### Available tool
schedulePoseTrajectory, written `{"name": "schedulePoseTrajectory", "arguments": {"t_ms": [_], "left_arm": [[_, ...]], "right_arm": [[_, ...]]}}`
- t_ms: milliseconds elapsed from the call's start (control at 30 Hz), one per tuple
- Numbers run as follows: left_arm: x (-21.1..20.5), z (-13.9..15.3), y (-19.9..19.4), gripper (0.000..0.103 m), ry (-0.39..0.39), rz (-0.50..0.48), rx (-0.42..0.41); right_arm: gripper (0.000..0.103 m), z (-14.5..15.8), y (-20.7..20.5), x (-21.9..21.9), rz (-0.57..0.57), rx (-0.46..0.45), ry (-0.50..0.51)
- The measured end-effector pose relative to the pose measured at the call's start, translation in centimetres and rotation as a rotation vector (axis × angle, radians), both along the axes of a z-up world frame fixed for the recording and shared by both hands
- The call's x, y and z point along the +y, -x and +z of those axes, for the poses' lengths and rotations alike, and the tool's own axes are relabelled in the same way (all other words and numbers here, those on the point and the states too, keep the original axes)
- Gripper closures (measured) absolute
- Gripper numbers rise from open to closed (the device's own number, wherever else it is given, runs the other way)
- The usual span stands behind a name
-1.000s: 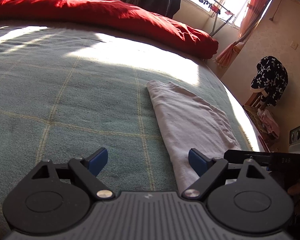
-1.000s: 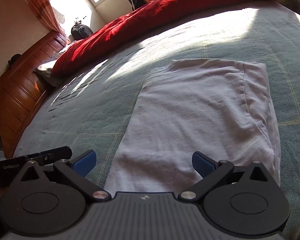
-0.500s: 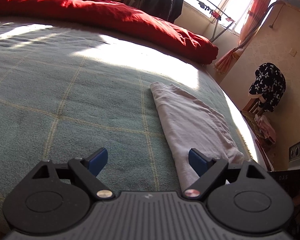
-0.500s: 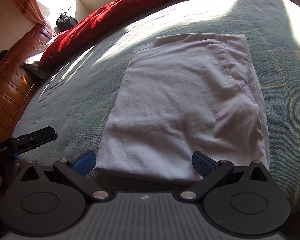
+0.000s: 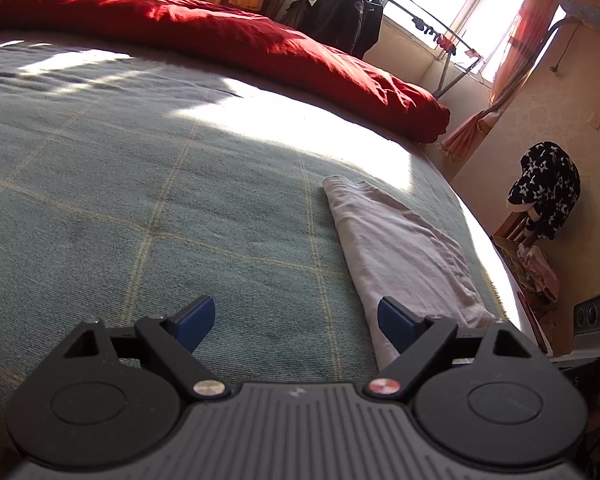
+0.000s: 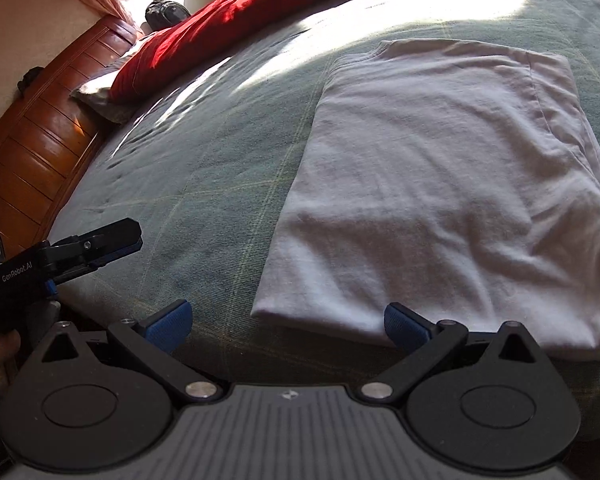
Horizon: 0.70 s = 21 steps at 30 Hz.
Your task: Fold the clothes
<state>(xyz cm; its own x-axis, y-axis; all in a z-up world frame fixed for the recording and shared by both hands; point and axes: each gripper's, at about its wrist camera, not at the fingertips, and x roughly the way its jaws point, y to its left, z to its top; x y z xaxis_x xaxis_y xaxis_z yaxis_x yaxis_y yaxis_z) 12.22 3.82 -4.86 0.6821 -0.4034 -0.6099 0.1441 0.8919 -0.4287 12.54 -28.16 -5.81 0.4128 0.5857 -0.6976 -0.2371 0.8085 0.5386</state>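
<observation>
A white garment [image 6: 440,184] lies folded into a flat rectangle on the green checked bedspread [image 6: 204,176], near the bed's front edge. In the left wrist view the same folded garment [image 5: 404,248] stretches away on the right of the bedspread [image 5: 140,200]. My right gripper [image 6: 288,324] is open just short of the garment's near left corner, holding nothing. My left gripper [image 5: 296,320] is open over bare bedspread, left of the garment's near end. The left gripper [image 6: 104,244] also shows from the side in the right wrist view, held by a hand [image 6: 0,356].
A red duvet [image 5: 228,44] is bunched along the bed's far side. A wooden headboard [image 6: 32,148] and pillow [image 6: 100,96] stand at the left. A clothes rack [image 5: 420,28] with dark jackets lines the window. A chair with star-patterned clothing [image 5: 548,192] stands past the bed's right edge.
Both grippers have drawn back toward the front edge of the bed, away from the folded garment. The garment lies still and both grippers stay open.
</observation>
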Motion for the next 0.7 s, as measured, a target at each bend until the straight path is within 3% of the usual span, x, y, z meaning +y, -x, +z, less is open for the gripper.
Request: {"name": "schedulePoseTrajectory", "arguments": {"t_ms": [267,467,567,700], "left_arm": [[0.8,0.1,0.4,0.015,0.009,0.022,-0.008],[1.4,-0.2,0.3,0.015,0.006,0.051,0.008],[1.3,-0.3,0.2,0.015,0.002,0.044,0.012],[0.3,-0.5,-0.1,0.014,-0.006,0.018,0.020]], "right_arm": [[0.000,1.8,-0.4,1.4,0.046,-0.025,-0.107],[0.000,0.2,-0.1,3.9,0.116,0.006,-0.011],[0.000,0.1,0.9,2.7,0.106,0.020,-0.026],[0.000,1.3,1.8,-1.2,-0.002,-0.053,-0.012]]}}
